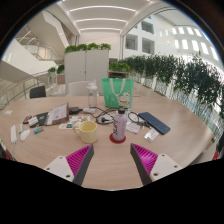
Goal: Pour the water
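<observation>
Two vessels stand close together ahead of the claw (112,160): a slim bottle with a pale body and a dark red cap (121,122), upright on a round red coaster (118,138), and just to its left a squat yellowish cup (87,128). Whether the bottle holds water cannot be told. Both rest on the pale wooden round tabletop (110,150), beyond the fingertips and clear of them, with a band of bare wood between.

Each finger shows its magenta pad (77,160) on the inner face, and the two are spread wide apart, gripping nothing. The claw is held low and level over the near part of the tabletop, pointing straight at the bottle.

Right of the bottle lie a small white object (150,134) and a dark blue flat notebook (155,122), set at an angle. Behind the bottle rises a green frame-like stand (117,92). Left of the cup the tabletop carries a scatter of papers and small items (45,118), too small to name. The tabletop's curved far edge runs behind these things; the widest bare stretch is the near part, around the fingers.

Beyond the tabletop stand a white cabinet topped with green plants (87,62) and a row of leafy plants (185,75) along the right.
</observation>
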Motion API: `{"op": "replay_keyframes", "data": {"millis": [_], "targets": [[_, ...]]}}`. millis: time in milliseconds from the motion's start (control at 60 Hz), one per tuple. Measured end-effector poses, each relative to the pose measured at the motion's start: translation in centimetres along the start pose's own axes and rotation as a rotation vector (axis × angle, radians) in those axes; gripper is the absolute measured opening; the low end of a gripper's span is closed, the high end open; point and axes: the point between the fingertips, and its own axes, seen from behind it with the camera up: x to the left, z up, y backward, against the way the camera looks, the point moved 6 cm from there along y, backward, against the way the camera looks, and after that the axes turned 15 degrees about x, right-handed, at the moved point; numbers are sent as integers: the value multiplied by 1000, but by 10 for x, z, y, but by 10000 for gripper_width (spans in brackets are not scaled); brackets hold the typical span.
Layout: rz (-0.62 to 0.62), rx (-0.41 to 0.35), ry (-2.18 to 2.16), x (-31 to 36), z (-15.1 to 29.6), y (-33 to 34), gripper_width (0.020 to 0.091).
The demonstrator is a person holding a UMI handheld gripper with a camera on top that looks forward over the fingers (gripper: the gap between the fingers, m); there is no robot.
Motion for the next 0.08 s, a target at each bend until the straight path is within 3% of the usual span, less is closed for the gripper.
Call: {"op": "replay_keyframes", "data": {"millis": [83], "targets": [[7,2,-65,13,-13,46,820]]}}
